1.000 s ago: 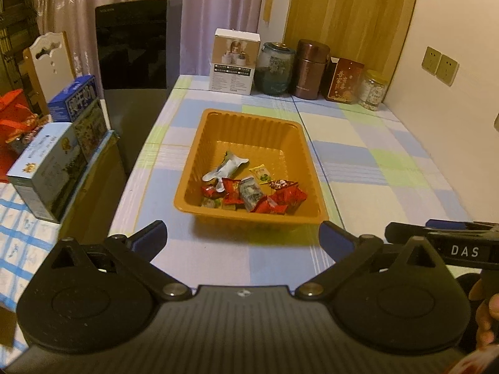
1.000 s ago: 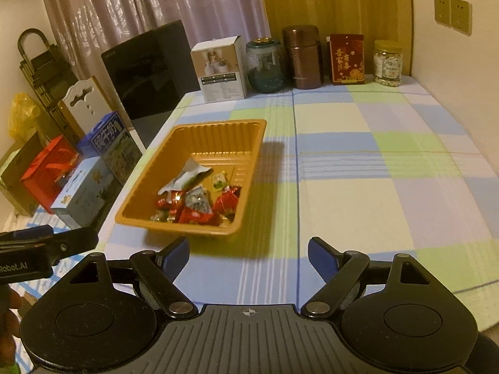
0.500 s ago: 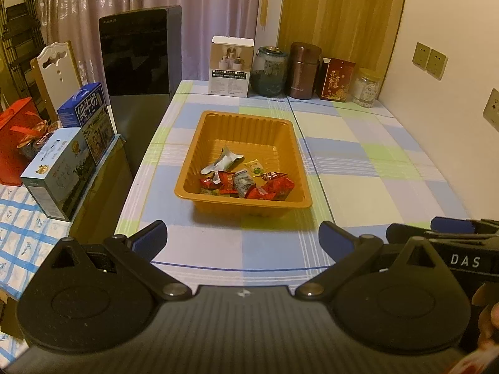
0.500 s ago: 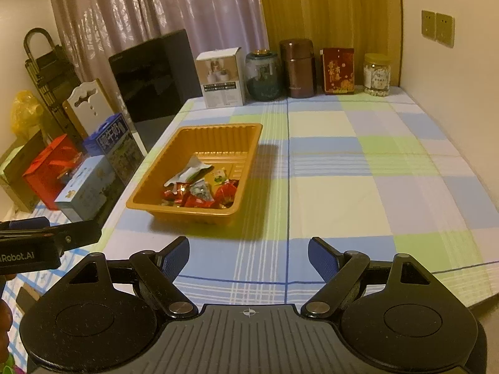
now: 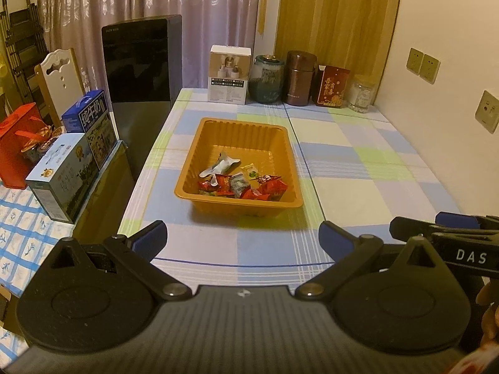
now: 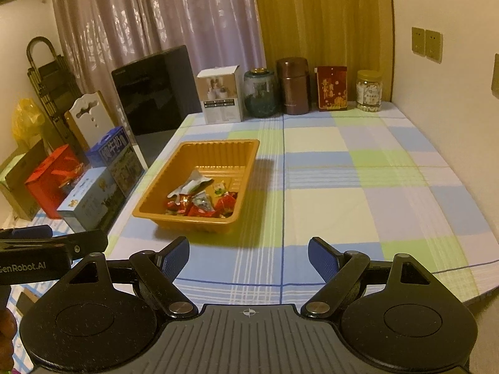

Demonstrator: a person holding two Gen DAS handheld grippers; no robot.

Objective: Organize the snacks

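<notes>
An orange plastic tray sits on the checked tablecloth left of the table's middle. Several wrapped snacks, mostly red with one silver-white wrapper, lie at its near end. My left gripper is open above the table's near edge, well short of the tray, with nothing between its blue pads. My right gripper is open too and holds nothing, near the front edge and right of the tray. Each gripper shows at the side of the other's view.
Along the table's far edge stand a white box, a glass jar, a brown canister, a red box and a small jar. A black appliance and milk cartons sit left of the table. A wall runs along the right.
Both grippers have drawn back and up from the tray, so it looks smaller and farther. The jaws have kept the same opening.
</notes>
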